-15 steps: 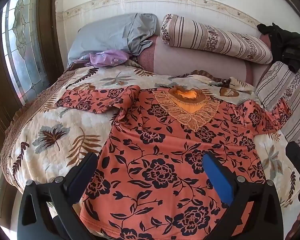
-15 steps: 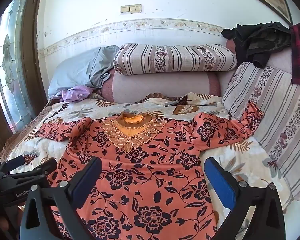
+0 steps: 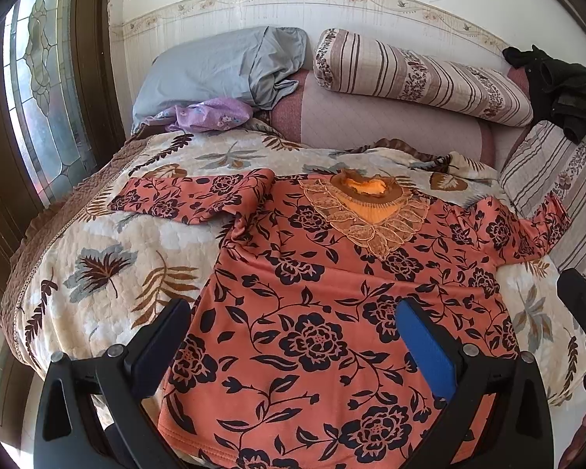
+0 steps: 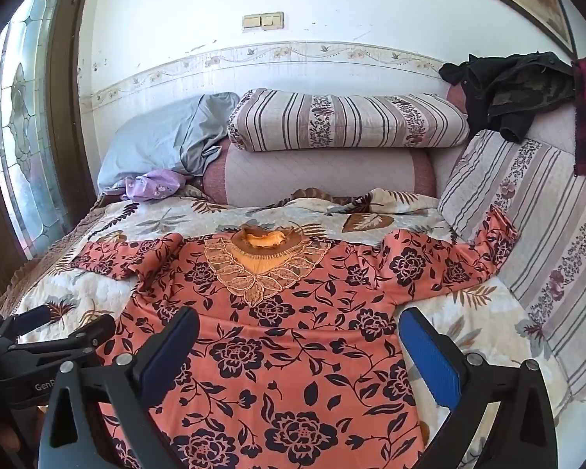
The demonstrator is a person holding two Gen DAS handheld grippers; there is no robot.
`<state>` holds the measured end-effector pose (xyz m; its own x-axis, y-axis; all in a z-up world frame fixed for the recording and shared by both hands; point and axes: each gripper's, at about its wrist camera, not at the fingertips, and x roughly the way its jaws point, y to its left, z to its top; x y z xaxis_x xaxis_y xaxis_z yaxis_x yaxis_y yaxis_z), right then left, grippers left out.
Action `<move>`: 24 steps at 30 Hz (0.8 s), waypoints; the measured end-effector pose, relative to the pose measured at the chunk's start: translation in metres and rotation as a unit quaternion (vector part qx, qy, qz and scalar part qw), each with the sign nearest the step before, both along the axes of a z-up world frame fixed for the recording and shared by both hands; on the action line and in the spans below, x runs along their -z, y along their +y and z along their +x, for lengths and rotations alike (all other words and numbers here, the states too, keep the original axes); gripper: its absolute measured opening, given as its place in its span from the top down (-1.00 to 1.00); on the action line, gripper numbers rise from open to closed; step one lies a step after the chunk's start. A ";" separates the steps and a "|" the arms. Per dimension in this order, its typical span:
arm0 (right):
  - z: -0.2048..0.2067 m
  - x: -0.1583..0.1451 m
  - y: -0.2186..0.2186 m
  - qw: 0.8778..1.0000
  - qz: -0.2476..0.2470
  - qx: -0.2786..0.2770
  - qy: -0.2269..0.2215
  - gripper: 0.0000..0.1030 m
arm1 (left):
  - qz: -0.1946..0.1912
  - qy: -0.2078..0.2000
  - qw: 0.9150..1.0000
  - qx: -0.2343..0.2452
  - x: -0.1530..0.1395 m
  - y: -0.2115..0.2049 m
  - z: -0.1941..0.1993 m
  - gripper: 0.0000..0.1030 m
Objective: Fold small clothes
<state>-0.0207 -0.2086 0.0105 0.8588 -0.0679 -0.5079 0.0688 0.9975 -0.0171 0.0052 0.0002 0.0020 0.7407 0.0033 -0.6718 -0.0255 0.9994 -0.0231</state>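
Presently both tools are hovering over the hem end of the garment, nothing held. Left hand-held gripper is standing with jaws spread as wide as they go, empty, tilting down over the lower left part of the orange floral blouse; right hand-held gripper is likewise gaping and empty, angling down over the lower right part. Blouse is lying face up and spread flat on the bed, on a leaf-print quilt, long axis running straight away from both grippers: hem nearest, lace collar farthest, toward the striped bolster at the wall. Sleeves are reaching out crosswise. Left sleeve is lying flat on the quilt, up and to the left of the left gripper, so that hand is sitting nearer it. Right sleeve is running out to the right with its cuff climbing onto the striped cushion, nearer the right gripper. Judging that a first fold will likely be taking a sleeve or side edge inward across the long axis.
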 end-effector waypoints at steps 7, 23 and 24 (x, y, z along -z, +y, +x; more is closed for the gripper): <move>0.003 0.000 0.001 1.000 -0.001 -0.003 0.001 -1.00 | 0.003 -0.001 1.000 0.000 -0.005 0.001 0.002 -1.00; 0.014 0.004 0.003 1.000 -0.001 -0.013 0.006 -1.00 | 0.018 0.029 0.999 -0.002 0.000 -0.002 0.009 -1.00; 0.015 0.005 0.003 1.000 -0.001 -0.012 0.006 -1.00 | 0.021 0.033 0.999 -0.002 0.001 -0.003 0.010 -1.00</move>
